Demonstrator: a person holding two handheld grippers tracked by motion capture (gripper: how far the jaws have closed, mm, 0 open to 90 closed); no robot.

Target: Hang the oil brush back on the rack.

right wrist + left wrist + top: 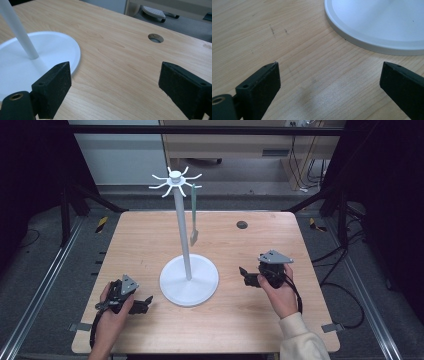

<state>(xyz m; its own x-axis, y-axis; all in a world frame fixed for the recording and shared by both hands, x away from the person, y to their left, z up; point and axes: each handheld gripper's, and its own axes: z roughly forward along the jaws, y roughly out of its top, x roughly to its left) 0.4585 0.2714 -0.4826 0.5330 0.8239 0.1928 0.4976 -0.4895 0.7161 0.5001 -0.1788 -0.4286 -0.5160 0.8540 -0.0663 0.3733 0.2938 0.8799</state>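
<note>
A white stand sits at the middle of the wooden table, made of a wide round base, a thin upright pole and a crown of curved hooks at the top. From one of those hooks, on the side away from the person, a slim pale spatula hangs down with its flat blade below, close beside the pole; whether blade and pole touch is hard to say from the high view.

The left gripper rests low on the table just left of the stand's base, held in the person's left hand. Its jaws stand wide apart with nothing between them, and the left gripper view shows bare wood in the gap with the rim of the base just beyond.

The right gripper lies to the right of the base, gripped by the right hand (a cream sleeve shows at the wrist). It too is released, jaws spread and empty; in the right gripper view the base and the foot of the pole sit beside one jaw.

Past the stand, on the far right of the tabletop, there is a small round hole
</note>
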